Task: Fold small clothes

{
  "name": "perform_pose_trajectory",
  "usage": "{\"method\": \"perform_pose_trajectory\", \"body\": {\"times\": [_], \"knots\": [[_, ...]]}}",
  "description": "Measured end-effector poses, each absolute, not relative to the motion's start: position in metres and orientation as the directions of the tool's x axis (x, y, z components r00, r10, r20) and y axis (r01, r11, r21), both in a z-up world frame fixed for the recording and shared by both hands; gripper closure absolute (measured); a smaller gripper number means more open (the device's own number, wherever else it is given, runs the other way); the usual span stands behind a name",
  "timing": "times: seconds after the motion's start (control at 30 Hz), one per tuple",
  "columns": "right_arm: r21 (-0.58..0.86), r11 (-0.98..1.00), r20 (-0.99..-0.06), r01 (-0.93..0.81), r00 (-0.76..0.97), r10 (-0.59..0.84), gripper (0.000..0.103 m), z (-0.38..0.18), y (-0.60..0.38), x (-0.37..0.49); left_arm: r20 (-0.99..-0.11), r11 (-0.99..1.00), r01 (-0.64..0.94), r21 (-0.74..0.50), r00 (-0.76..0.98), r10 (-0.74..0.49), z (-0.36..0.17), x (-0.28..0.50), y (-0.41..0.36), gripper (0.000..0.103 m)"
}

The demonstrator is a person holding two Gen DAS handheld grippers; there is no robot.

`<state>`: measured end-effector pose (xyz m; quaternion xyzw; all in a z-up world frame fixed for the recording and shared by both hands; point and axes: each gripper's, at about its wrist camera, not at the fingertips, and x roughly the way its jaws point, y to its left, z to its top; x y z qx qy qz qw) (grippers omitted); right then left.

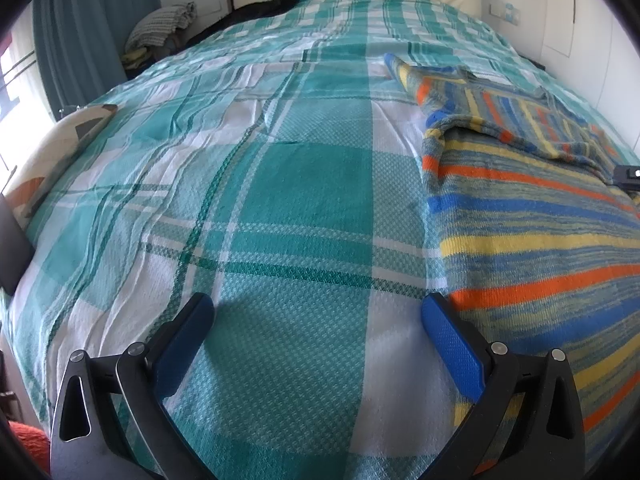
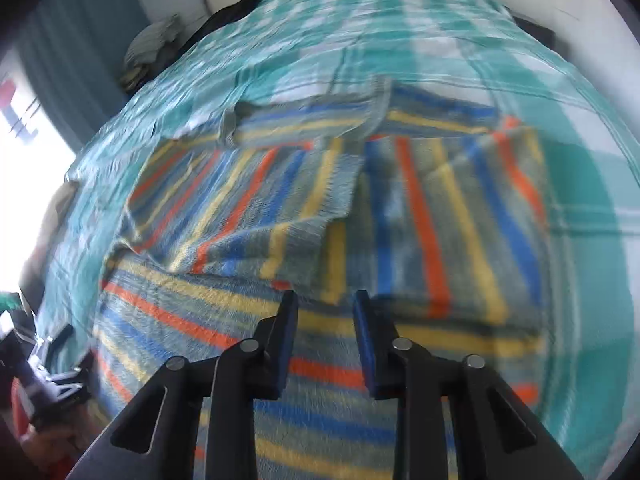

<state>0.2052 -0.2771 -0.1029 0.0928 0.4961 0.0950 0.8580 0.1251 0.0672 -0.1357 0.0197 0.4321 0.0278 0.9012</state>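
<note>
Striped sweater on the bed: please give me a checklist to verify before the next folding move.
1. Left gripper open, nothing between its fingers: ok.
2. Right gripper over the striped sweater, nothing visibly pinched: ok.
3. Both sleeves already folded across the sweater body: ok.
4. Folded sleeves lying flat: not ok, one edge is rumpled.
5. Checked bedspread free of other things beside the sweater: ok.
6. Sweater hem position: cannot tell, the right wrist view is blurred.
</note>
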Motion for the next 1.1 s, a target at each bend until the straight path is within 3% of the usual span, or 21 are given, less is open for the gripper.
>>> {"method": "perform_pose_trajectory", "body": {"times": [0.03,0.1,0.13,0.2,0.3,0.43,0.53,0.73,0.97,1.03,1.1], "knots": [[0.285,0.955,-0.816,-0.086,0.500,0.289,0.073,-0.094,-0.280,0.194,-0.778,0.998,-0.033,0.060,0.624,0.068,-0.136,0.126,0.067,0.000],[0.306,0.945,-0.789,-0.118,0.523,0.321,0.063,-0.076,-0.283,0.168,-0.780,0.998,-0.032,0.058,0.622,0.066,-0.136,0.127,0.069,0.000],[0.315,0.941,-0.778,-0.126,0.534,0.331,0.052,-0.071,-0.289,0.153,-0.781,0.998,-0.032,0.057,0.621,0.065,-0.136,0.126,0.068,0.000],[0.329,0.937,-0.767,-0.114,0.546,0.336,0.042,-0.068,-0.305,0.124,-0.788,0.998,-0.025,0.050,0.613,0.055,-0.135,0.125,0.068,0.000],[0.347,0.937,-0.797,-0.033,0.517,0.313,0.041,-0.073,-0.336,0.085,-0.829,1.000,0.001,0.008,0.560,0.006,-0.127,0.124,0.073,0.001],[0.369,0.926,-0.849,0.084,0.436,0.299,0.041,-0.088,-0.380,0.040,-0.847,0.986,0.052,-0.160,0.506,-0.164,-0.105,0.109,0.081,0.001],[0.370,0.924,-0.875,0.094,0.370,0.312,0.041,-0.083,-0.396,0.016,-0.872,0.975,0.120,-0.185,0.437,-0.219,-0.099,0.087,0.072,0.001],[0.426,0.903,-0.895,0.058,0.175,0.411,0.041,-0.097,-0.384,-0.014,-0.939,0.969,0.200,-0.147,0.278,-0.200,-0.123,0.036,0.051,0.001],[0.352,0.935,-0.936,0.034,0.003,0.352,0.041,-0.135,-0.344,-0.027,-0.952,0.949,0.299,-0.095,0.251,-0.175,-0.135,0.007,0.035,0.006],[0.394,0.916,-0.918,0.067,-0.013,0.396,0.041,-0.146,-0.338,-0.028,-0.954,0.947,0.313,-0.067,0.258,-0.153,-0.137,0.004,0.034,0.011],[0.379,0.923,-0.922,0.074,-0.059,0.383,0.044,-0.158,-0.332,-0.028,-0.955,0.950,0.303,-0.076,0.253,-0.156,-0.134,0.003,0.038,0.025]]}}
